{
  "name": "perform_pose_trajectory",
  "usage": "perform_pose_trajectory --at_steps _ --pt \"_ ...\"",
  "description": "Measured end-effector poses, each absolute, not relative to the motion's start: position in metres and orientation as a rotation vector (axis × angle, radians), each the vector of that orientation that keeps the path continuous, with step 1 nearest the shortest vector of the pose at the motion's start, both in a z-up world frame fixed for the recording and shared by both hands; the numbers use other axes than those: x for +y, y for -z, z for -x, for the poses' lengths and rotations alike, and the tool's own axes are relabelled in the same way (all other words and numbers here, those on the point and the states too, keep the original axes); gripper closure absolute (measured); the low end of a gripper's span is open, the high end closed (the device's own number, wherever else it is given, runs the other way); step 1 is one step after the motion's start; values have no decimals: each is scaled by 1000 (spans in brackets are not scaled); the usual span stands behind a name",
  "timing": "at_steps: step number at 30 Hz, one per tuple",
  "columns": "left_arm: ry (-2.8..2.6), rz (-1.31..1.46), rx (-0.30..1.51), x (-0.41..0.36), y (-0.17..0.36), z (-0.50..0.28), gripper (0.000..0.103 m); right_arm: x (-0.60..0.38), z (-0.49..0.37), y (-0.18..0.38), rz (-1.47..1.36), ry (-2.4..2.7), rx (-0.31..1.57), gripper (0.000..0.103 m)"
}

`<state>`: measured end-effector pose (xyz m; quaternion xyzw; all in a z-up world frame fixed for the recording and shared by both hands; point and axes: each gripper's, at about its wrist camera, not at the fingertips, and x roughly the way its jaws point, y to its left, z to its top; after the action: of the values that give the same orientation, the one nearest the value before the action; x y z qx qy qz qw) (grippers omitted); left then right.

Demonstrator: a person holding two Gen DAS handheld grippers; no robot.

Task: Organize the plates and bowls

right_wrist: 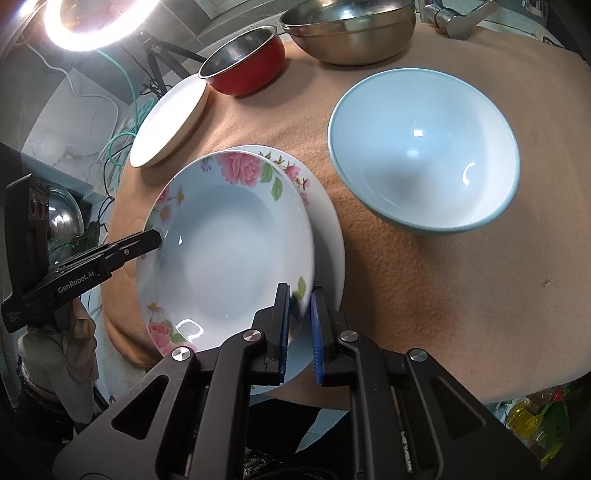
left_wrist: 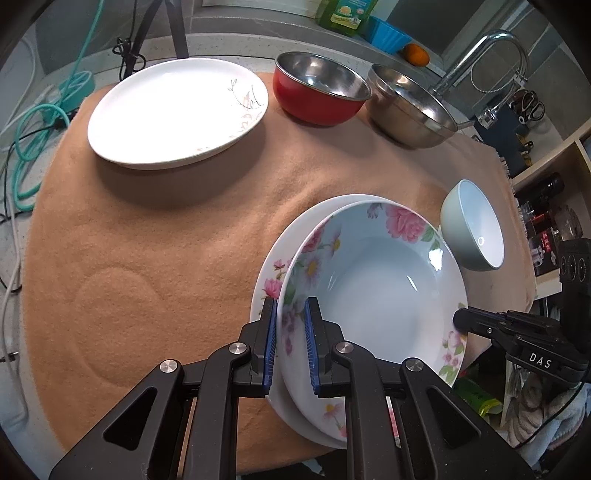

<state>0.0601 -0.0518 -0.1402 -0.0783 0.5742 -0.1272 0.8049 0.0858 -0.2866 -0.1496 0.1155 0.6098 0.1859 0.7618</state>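
Note:
A deep white plate with pink flowers (left_wrist: 376, 288) (right_wrist: 229, 251) rests over a flatter floral plate (left_wrist: 267, 275) (right_wrist: 330, 236) on a tan cloth. My left gripper (left_wrist: 290, 304) is shut on the deep plate's near rim, one blue pad on each side. My right gripper (right_wrist: 300, 293) is shut on the opposite rim of the same plate. Each gripper also shows in the other's view: the right gripper (left_wrist: 460, 317) and the left gripper (right_wrist: 159, 236) sit at the plate's edge. A pale blue bowl (left_wrist: 472, 225) (right_wrist: 424, 147) stands just beside the plates.
A large white plate (left_wrist: 177, 110) (right_wrist: 170, 122) lies at the back of the cloth (left_wrist: 166, 229). A red bowl (left_wrist: 319, 88) (right_wrist: 245, 62) and a steel bowl (left_wrist: 410, 107) (right_wrist: 351, 29) stand beside it. A faucet (left_wrist: 480, 55) rises behind; cables (left_wrist: 33, 140) hang off the left edge.

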Motion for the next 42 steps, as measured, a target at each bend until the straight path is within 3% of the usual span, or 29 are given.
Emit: perform_pose_trajectory --at_steps 19,42 --pt "256 13 1224 -70 139 -62 87 -282 -87 147 -191 -388 1329 89" --pt "286 58 1218 -63 138 -62 87 -284 -86 142 -177 -375 1306 89"
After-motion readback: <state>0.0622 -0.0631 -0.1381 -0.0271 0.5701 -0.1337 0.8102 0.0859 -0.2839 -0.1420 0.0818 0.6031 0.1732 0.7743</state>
